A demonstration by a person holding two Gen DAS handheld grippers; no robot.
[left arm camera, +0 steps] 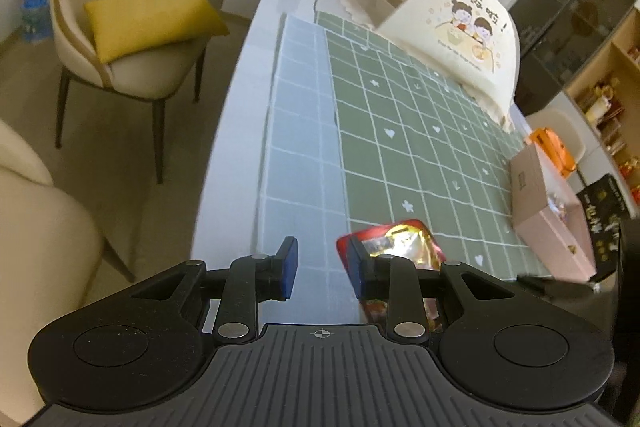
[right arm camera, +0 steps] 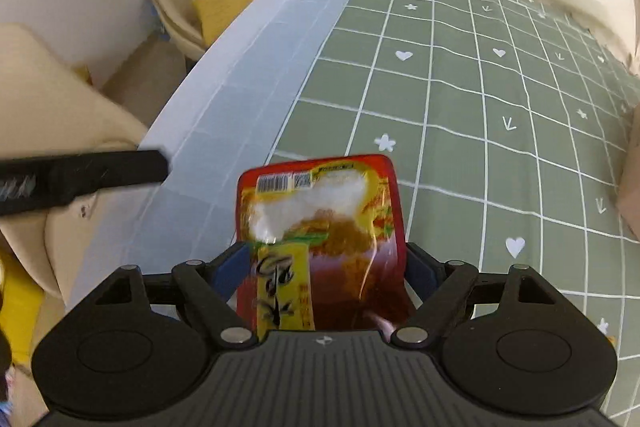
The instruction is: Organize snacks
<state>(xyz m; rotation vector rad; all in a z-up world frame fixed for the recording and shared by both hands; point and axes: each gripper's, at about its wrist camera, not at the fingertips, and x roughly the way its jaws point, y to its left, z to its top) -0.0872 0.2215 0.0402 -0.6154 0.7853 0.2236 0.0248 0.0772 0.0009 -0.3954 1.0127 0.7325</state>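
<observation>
A red and yellow snack packet [right arm camera: 320, 227] sits between the fingers of my right gripper [right arm camera: 326, 267], which is shut on it and holds it above the green checked tablecloth [right arm camera: 460, 87]. The same packet [left arm camera: 400, 243] shows in the left wrist view, just behind the right finger of my left gripper [left arm camera: 322, 273]. My left gripper is open and empty, over the table's pale near edge. A pink box [left arm camera: 548, 211] with small wrapped items inside stands at the right of the table.
A cream domed food cover [left arm camera: 452, 23] with a cartoon print stands at the far side of the table. Beige chairs [left arm camera: 120, 39] with a yellow cushion [left arm camera: 148, 19] stand left of the table. An orange item [left arm camera: 550, 151] and a black box [left arm camera: 604, 215] lie beyond the pink box.
</observation>
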